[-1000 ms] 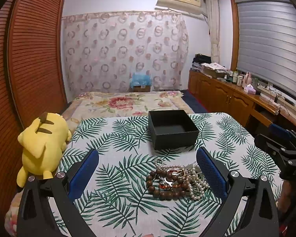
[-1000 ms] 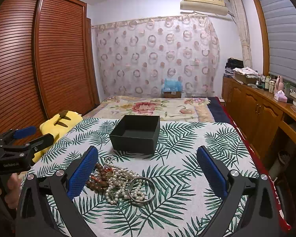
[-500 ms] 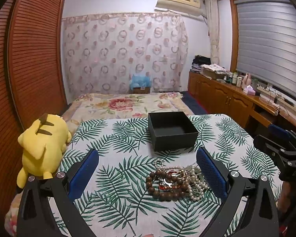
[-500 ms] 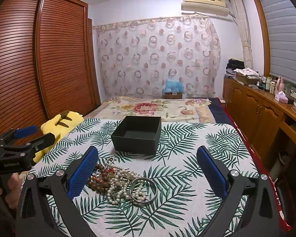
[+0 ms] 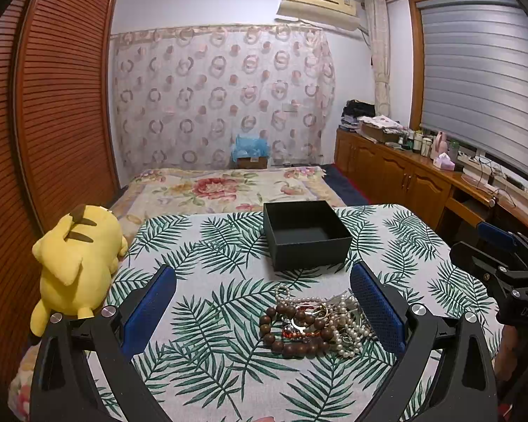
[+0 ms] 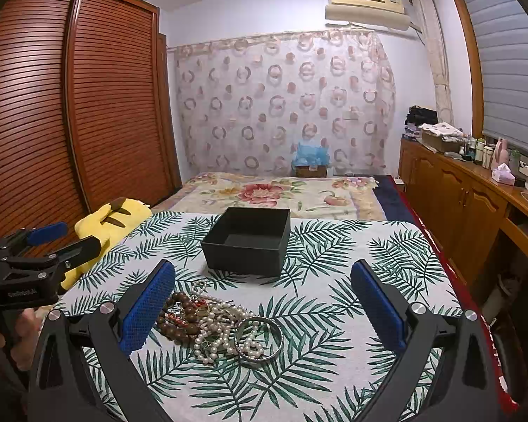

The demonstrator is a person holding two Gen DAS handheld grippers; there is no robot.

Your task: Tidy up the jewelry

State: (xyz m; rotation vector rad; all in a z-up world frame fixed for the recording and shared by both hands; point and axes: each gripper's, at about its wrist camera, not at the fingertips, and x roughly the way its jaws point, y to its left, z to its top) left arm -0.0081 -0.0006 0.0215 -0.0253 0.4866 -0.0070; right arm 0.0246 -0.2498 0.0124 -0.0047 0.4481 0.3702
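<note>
Both tongs, left [image 5: 263,311] and right [image 6: 263,311], spread wide, level above the jewelry pile [image 6: 214,323], short of the black box [image 6: 246,241].

We see a matt black box [image 6: 247,242] on a printed cloth table cover [image 6: 352,256], wooden beads [image 5: 292,337], glossy pearls [image 6: 218,330], 1 shiny metal bangle [image 6: 258,339], a plush yellow toy [image 5: 77,263], and textured blue pads [image 6: 148,307].

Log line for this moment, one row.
stage: pre-grasp | left gripper: open, empty | right gripper: open, empty | jewelry pile: on tablecloth, untouched | black box: open, empty
</note>
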